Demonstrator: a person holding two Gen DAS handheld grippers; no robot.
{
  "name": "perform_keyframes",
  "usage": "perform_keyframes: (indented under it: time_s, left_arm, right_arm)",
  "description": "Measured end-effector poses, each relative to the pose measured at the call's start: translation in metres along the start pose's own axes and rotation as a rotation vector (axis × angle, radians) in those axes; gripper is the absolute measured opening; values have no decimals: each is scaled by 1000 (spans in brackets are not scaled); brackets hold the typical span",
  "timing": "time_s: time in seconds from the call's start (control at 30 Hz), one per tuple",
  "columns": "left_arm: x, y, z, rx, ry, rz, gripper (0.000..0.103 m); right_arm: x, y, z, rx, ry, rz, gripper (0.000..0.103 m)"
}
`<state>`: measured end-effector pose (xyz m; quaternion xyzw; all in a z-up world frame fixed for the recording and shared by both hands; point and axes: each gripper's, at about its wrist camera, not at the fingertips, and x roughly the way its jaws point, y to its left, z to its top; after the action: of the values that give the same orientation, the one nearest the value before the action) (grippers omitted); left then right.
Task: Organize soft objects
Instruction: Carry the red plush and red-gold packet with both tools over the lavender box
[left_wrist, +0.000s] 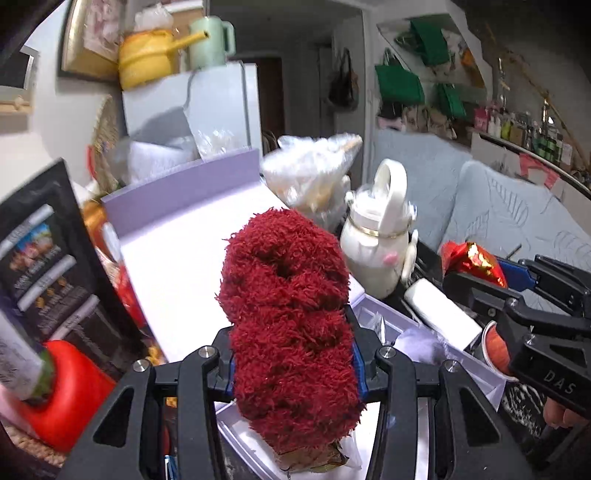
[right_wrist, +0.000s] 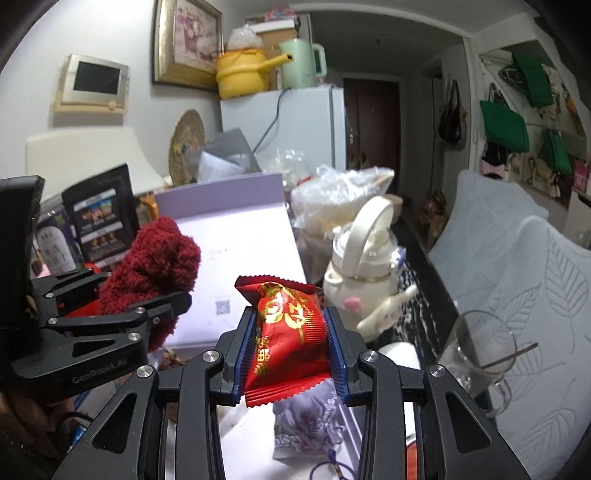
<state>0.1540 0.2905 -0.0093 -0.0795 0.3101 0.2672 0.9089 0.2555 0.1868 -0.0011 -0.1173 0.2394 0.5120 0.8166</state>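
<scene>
Holding two soft items above the open lilac box: your left gripper clamps a fuzzy red sock bundle mid-body; your right gripper pinches a red snack packet, probably bound for the tray below, largely hidden.

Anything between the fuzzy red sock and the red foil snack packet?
Right wrist view: only the purple box's pale open lid shows behind the gap between fuzzy red sock and red foil snack packet.
</scene>
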Motion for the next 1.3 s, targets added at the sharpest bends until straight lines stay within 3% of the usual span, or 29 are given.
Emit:
perform_keyframes:
  time_s: [0.67,1.1,1.2,1.3]
  left_arm:
    - [83,-12,-34,50,263,-4,44]
    - [84,-26,-36,124,270,50,49]
    - [96,-23,-40,77,370,4,51]
    - [98,-19,-41,52,383,-17,51]
  right_arm:
    - [45,-2,-22,0,120,-4,35]
    - [57,-5,-29,15,158,-1,35]
    - [58,-6,-30,20,166,3,36]
    - [58,-6,-30,19,170,10,36]
